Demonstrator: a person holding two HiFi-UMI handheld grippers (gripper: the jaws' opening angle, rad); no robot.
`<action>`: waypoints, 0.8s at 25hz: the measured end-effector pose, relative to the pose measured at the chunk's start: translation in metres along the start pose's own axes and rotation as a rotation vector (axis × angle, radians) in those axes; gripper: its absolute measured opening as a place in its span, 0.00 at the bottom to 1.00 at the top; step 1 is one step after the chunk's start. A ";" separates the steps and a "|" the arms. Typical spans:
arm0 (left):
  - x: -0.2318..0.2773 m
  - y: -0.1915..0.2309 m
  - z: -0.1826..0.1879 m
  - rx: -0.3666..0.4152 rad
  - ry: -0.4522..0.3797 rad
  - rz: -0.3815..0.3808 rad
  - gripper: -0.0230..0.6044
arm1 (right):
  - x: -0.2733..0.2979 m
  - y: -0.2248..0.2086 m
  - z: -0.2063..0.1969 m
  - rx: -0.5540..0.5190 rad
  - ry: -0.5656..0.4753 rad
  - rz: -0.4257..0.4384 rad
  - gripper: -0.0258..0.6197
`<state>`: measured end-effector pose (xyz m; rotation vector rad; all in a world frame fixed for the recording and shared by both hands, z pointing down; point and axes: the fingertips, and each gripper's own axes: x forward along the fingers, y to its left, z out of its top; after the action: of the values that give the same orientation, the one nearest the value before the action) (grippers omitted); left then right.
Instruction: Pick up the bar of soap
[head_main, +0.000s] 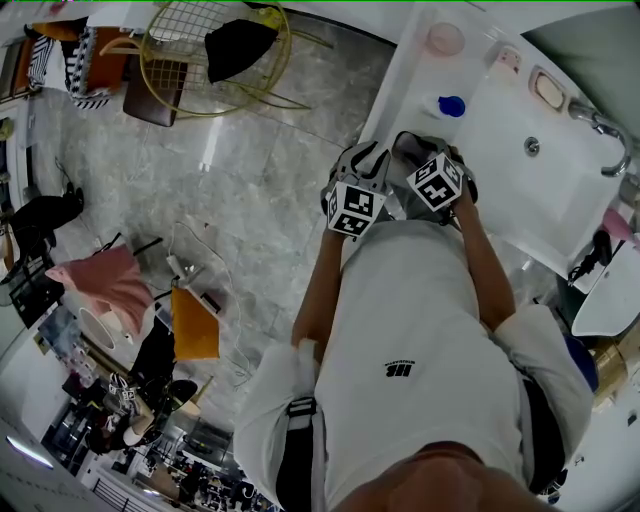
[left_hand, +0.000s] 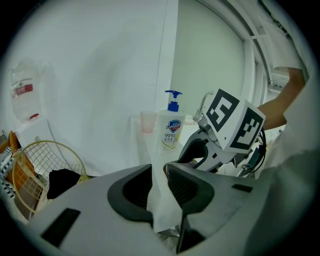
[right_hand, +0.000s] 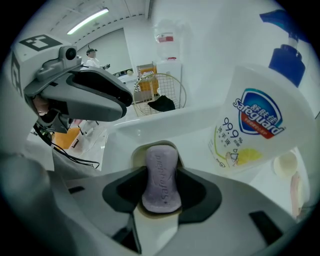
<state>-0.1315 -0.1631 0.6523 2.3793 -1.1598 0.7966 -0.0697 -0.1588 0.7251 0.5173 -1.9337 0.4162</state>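
Observation:
A purple bar of soap (right_hand: 161, 176) stands on edge between the jaws of my right gripper (right_hand: 161, 167), which is shut on it. Around and under the bar shows the cream rim of a soap dish (right_hand: 154, 149); whether the bar still touches it I cannot tell. In the head view both grippers hang over the counter's left end, the right gripper (head_main: 415, 150) beside the left gripper (head_main: 362, 162), and they hide the soap. The left gripper (left_hand: 159, 172) holds nothing and its jaws stand a narrow gap apart. It hovers just left of the right one.
A white Safeguard pump bottle (right_hand: 250, 125) (head_main: 450, 105) (left_hand: 170, 131) stands close behind the soap. Further back are a pink cup (head_main: 445, 38) (left_hand: 147, 121), the sink basin (head_main: 545, 190) and its faucet (head_main: 603, 133). A gold wire basket (head_main: 215, 50) stands on the floor.

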 end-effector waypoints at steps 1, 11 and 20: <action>0.000 0.000 -0.001 0.000 0.000 0.002 0.19 | 0.000 0.000 0.000 0.002 0.001 0.000 0.35; -0.006 -0.004 -0.004 -0.002 -0.002 0.014 0.19 | 0.000 0.000 -0.001 0.097 -0.052 0.073 0.35; -0.016 -0.001 -0.004 0.001 -0.007 0.029 0.19 | -0.004 0.001 0.001 0.221 -0.104 0.139 0.34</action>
<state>-0.1401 -0.1509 0.6451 2.3722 -1.1999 0.7992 -0.0692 -0.1577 0.7215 0.5573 -2.0423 0.7100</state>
